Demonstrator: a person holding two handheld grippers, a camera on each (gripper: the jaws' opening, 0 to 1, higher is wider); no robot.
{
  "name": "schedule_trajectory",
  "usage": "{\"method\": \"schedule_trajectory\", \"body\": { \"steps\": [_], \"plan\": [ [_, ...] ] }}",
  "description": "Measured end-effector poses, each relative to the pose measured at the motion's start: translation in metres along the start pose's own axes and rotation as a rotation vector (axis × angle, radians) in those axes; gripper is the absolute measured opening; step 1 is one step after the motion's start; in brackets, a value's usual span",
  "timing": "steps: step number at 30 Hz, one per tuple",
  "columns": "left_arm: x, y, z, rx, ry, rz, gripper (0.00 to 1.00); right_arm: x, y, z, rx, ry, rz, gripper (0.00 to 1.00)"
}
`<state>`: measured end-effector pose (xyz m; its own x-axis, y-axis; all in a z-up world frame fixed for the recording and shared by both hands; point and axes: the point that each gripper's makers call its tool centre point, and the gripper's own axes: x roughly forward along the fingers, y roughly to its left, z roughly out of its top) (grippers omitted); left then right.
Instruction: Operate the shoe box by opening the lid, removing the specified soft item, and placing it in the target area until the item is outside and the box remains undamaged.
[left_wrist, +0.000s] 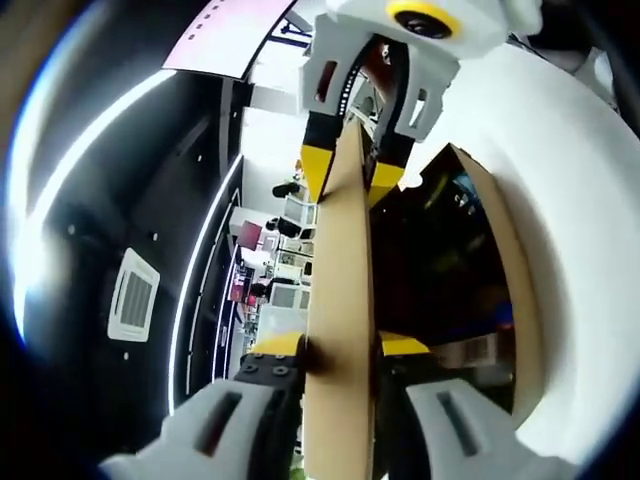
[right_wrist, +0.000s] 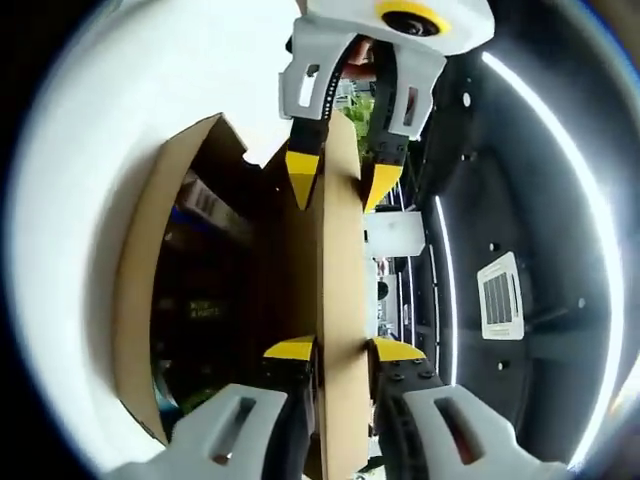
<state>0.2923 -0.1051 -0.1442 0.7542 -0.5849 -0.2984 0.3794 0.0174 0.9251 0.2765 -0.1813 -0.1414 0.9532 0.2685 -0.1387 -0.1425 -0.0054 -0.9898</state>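
Two claws grip the raised lid of an open cardboard shoe box, one at each end.

Left gripper view: left claw (left_wrist: 340, 348) is clenched on the thin brown lid (left_wrist: 340, 300), yellow-tipped jaws pressed to both faces; right claw (left_wrist: 352, 185) clamps the same lid edge from the far end. Shoe box (left_wrist: 505, 250) sits beside the lid on a white tabletop (left_wrist: 585, 230), its inside dark. Right gripper view: right claw (right_wrist: 344, 350) grips the lid (right_wrist: 340, 270), left claw (right_wrist: 340, 185) opposite. Box interior (right_wrist: 205, 290) is shadowy w/ faint labels and blue bits; soft item can't be made out. Ceiling vent (right_wrist: 498, 293) and light strips behind.
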Motion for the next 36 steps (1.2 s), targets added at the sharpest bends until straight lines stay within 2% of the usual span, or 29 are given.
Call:
{"method": "schedule_trajectory", "body": {
  "steps": [25,36],
  "plan": [
    [0.010,0.017,-0.005,0.002,-0.006,0.004,0.24,0.019,-0.017,0.000,-0.032,-0.010,-0.069,0.15],
    [0.017,0.028,-0.008,-0.014,-0.020,0.009,0.23,0.028,-0.026,-0.002,-0.065,0.002,-0.135,0.11]
  ]
}}
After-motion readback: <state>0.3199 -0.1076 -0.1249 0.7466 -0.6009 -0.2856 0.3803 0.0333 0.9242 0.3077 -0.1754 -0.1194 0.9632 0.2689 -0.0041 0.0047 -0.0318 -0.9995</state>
